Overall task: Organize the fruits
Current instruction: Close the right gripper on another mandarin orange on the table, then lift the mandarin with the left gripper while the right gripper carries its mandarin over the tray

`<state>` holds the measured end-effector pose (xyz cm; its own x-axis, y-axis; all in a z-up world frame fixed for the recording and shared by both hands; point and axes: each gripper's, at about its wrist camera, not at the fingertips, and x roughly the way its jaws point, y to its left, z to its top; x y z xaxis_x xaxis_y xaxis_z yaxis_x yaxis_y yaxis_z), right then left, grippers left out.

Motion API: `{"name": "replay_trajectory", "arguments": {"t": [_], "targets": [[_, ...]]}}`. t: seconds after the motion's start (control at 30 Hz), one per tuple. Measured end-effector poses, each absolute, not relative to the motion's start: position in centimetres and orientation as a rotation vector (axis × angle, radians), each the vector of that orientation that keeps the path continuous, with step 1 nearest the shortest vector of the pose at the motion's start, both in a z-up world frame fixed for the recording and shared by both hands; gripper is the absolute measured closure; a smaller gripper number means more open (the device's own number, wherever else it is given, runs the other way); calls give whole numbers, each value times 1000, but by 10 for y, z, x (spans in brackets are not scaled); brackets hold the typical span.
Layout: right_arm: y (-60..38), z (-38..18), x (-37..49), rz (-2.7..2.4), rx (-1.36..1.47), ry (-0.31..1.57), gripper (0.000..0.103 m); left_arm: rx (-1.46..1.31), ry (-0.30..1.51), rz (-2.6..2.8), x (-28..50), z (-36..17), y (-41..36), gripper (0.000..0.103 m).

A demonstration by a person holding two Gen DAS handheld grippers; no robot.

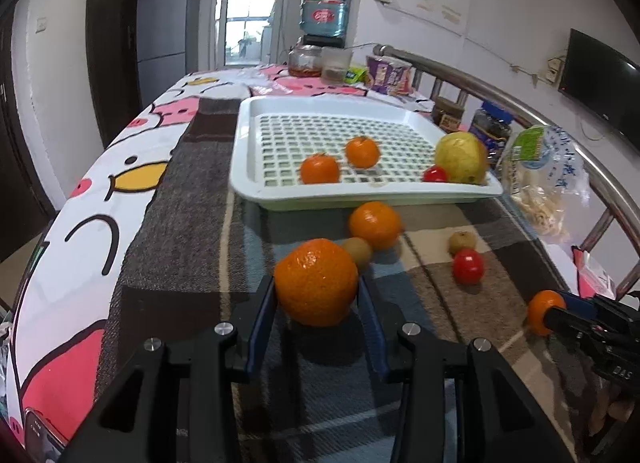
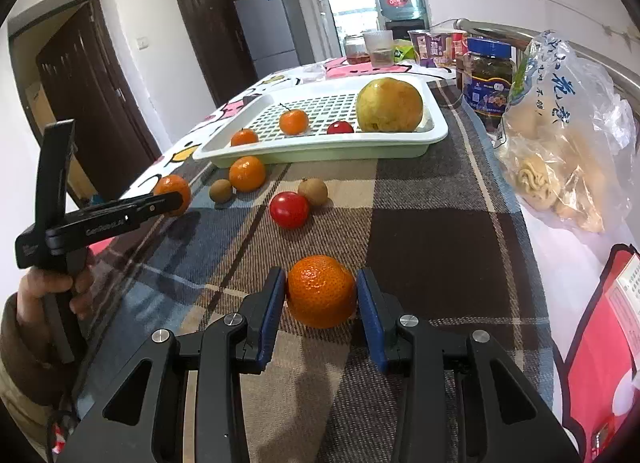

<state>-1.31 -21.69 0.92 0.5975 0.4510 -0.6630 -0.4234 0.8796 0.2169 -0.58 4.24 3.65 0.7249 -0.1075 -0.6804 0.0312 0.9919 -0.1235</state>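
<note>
— What's the left gripper (image 1: 316, 295) got?

— A big orange (image 1: 316, 283), squeezed between its blue pads, low over the plaid cloth (image 1: 192, 255) in front of the white tray (image 1: 248, 151).

— And on the tray?

— Two small oranges, a red tomato (image 1: 435, 174), a yellow pear (image 1: 461, 157).

— The right gripper (image 2: 321, 295)?

— Clamped on another orange (image 2: 321, 291), further right on the cloth.

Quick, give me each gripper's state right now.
Left gripper: shut on a large round orange mandarin.
Right gripper: shut on a smaller round orange mandarin, low over the checked cloth.
</note>
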Motion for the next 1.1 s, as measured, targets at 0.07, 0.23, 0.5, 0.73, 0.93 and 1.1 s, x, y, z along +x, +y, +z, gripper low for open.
{"name": "replay_trajectory", "arguments": {"t": [0.07, 0.23, 0.5, 0.73, 0.93, 1.1], "targets": [[-218, 9, -12, 508, 45, 778, 68, -102, 743, -96, -10, 42, 36, 59], [-218, 15, -14, 509, 43, 761, 68, -100, 710, -132, -15, 59, 22, 59], [-222, 50, -17, 524, 50, 702, 68, -89, 627, -180, -21, 91, 0, 59], [-219, 84, -3, 536, 61, 637, 68, -101, 590, -198, -10, 107, -8, 59], [-210, 98, 22, 567, 90, 629, 68, -123, 590, -188, 11, 111, 0, 59], [-201, 103, 47, 590, 124, 639, 68, -167, 605, -152, 40, 110, 16, 59]]}}
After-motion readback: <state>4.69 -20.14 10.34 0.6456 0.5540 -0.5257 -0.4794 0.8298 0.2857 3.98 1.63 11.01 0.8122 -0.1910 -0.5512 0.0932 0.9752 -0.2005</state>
